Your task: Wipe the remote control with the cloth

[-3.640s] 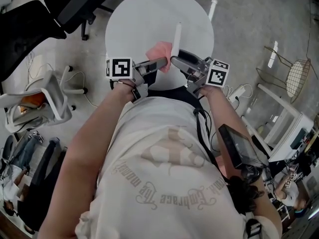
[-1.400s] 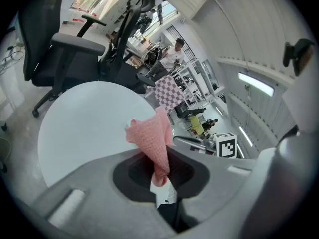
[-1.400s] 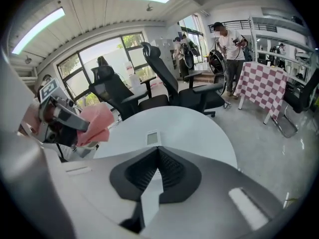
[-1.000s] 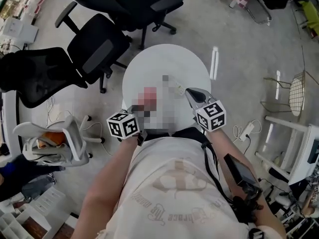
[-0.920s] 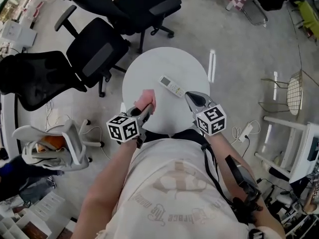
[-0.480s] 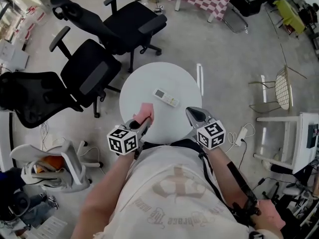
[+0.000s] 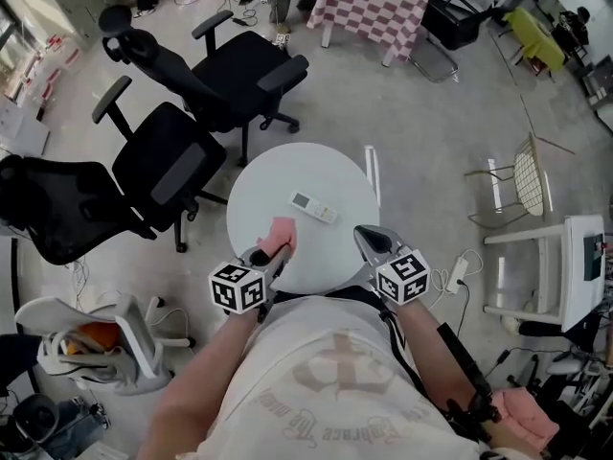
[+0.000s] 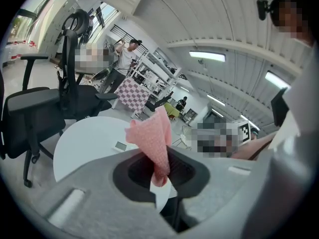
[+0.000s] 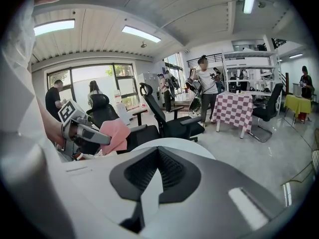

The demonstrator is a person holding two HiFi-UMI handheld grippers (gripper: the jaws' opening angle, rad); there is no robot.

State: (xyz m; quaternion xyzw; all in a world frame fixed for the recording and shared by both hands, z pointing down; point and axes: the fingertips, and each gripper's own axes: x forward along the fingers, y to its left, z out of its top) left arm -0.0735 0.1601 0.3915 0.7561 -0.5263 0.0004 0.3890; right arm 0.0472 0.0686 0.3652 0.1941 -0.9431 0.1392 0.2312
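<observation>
**Cloth (image 7: 282,233) pinched, remote (image 7: 314,207) flat on the worktop (image 7: 287,172)**

The left hand-held gripper (image 7: 276,254) has its jaws pressed together on the lower end of the pink cloth. The rest of the cloth stands up out of the jaws in a loose, folded peak. In the head view this gripper hangs over the near left part of the round white worktop, and the cloth is clear of the remote.

The right hand-held gripper (image 7: 365,235) has its jaws closed tip to tip with nothing between them. It is held over the near right edge of the worktop, well apart from the left one.

The white remote lies flat near the middle of the worktop, slanted, with its small screen end toward the left. It sits beyond both grippers and neither touches it.

Two black office chairs (image 7: 196,113) stand on the grey floor beyond the worktop to the left. A checkered table (image 7: 369,3) stands farther back.
</observation>
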